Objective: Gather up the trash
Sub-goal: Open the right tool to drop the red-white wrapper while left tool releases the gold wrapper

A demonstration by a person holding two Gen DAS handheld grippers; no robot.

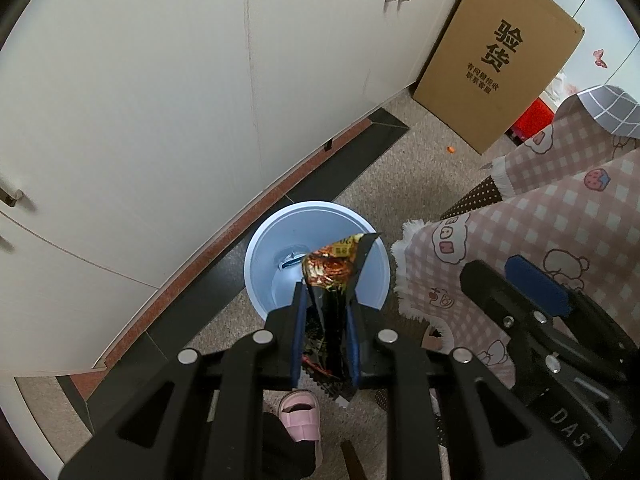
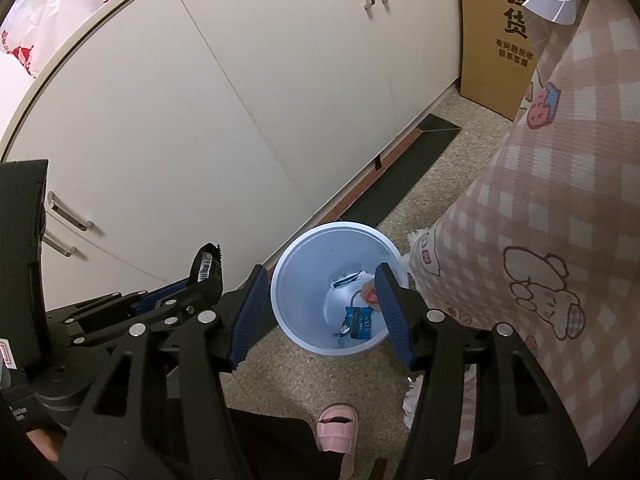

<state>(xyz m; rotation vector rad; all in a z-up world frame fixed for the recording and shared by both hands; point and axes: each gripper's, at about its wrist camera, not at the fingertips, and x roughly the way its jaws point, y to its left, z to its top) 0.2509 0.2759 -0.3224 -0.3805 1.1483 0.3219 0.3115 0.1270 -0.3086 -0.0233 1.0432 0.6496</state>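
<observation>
Two views cover this moment.

Left wrist view: the left hand-held gripper [image 1: 326, 320] stands narrow, its blue pads clamped on a crumpled black snack wrapper with red and gold print [image 1: 334, 280]. The wrapper's top end rises above the fingertips and sits in front of the mouth of a round pale-blue plastic bin [image 1: 260, 256], which stands on the speckled beige floor [image 1: 408, 168] near a white cabinet [image 1: 160, 100]. One scrap lies at the bin's bottom. A brown cardboard box with black characters [image 1: 496, 60] stands against the cabinet further back. A pink checked cloth with cartoon prints [image 1: 560, 208] hangs at the right, and the right hand-held gripper [image 1: 532, 284] shows in front of it. A pink slipper [image 1: 302, 420] is on the floor below.

Right wrist view: the right hand-held gripper [image 2: 320, 312] is half spread, nothing between its blue pads, and it frames the bin [image 2: 292, 288]. Inside the bin lie a blue packet [image 2: 360, 322], a white scrap [image 2: 348, 278] and a pinkish piece partly hidden by the right finger. At the left, the other gripper [image 2: 192, 292] holds the wrapper [image 2: 208, 268], its barcode side showing.
</observation>
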